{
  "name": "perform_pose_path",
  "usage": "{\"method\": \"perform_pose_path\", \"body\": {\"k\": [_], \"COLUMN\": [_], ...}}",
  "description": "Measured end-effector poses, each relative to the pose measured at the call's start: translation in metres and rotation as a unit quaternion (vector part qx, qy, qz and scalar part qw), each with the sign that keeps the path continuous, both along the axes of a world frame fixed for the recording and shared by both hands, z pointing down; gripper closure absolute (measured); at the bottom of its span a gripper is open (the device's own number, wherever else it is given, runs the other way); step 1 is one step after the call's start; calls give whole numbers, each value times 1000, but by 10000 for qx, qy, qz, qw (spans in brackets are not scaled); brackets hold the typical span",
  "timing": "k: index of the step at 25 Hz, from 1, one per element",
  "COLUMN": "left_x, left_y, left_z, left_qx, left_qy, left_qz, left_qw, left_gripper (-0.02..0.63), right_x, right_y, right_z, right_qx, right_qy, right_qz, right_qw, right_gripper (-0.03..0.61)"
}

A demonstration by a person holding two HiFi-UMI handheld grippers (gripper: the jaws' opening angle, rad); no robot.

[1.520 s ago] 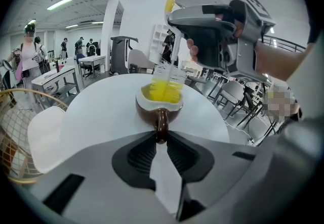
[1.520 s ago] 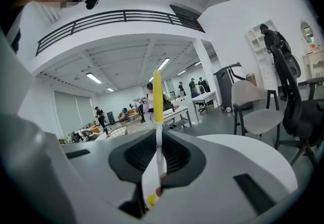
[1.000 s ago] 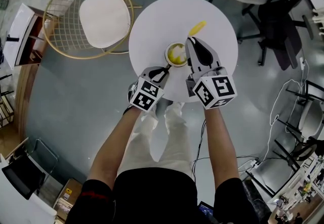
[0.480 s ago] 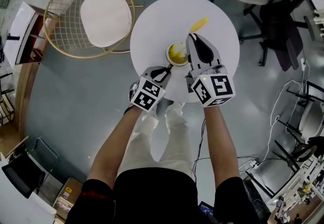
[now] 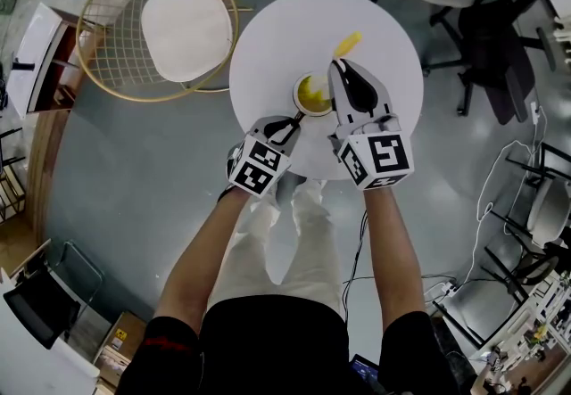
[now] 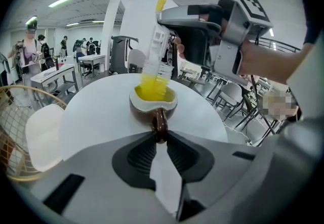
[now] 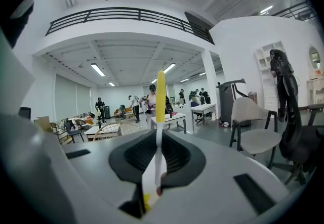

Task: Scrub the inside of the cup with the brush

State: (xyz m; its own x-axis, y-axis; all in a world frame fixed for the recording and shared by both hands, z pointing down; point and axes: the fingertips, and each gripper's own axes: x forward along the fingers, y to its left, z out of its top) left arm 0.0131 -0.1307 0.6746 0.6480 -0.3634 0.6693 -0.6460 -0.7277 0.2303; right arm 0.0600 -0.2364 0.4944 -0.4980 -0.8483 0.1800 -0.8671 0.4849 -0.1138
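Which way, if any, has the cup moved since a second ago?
No. The cup keeps its distance from the white table's near rim.

The right gripper (image 5: pixel 336 70), just beside the cup (image 5: pixel 311 94), has rolled slightly. Its marker cube (image 5: pixel 376 160) now faces up more squarely.

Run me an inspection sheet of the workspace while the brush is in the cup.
Surface: round white table, level.
Job's things: brown cup upright on the table; yellow brush with its bristles inside the cup and its handle slanting up.
Clutter: nothing seen on the table.
Grippers: left gripper shut on the cup's handle; right gripper shut on the brush's handle.
Cables: cables loose on the floor at the person's right.
Surroundings: wire chair beside the table, office chairs beyond it, people at desks far off.
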Motion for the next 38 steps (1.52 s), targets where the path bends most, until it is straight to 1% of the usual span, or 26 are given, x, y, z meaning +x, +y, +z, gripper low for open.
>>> {"method": "perform_pose_path", "body": {"k": [5, 10, 19, 24, 31, 38], "left_x": [-1, -1, 0, -1, 1, 2], "left_y": [-2, -2, -2, -2, -2, 0], "left_z": [-3, -1, -4, -5, -5, -3], "left_qx": [36, 51, -7, 4, 3, -44], "left_qy": [35, 36, 45, 39, 44, 67], "left_qz": [-52, -11, -53, -37, -10, -10], "left_qw": [10000, 10000, 10000, 10000, 10000, 10000], "left_gripper": [538, 538, 538, 538, 538, 538], "right_x": [10, 13, 10, 2, -10, -15], "right_y": [4, 9, 16, 15, 11, 2], "right_z": [2, 2, 5, 2, 2, 1], "right_qx": [-180, -297, -617, -629, -568, -499], "right_qy": [34, 36, -319, -387, -326, -332], "right_qz": [72, 35, 94, 68, -80, -78], "right_qw": [9998, 9995, 9975, 9972, 9978, 9982], "right_gripper": [532, 532, 532, 531, 531, 531]}}
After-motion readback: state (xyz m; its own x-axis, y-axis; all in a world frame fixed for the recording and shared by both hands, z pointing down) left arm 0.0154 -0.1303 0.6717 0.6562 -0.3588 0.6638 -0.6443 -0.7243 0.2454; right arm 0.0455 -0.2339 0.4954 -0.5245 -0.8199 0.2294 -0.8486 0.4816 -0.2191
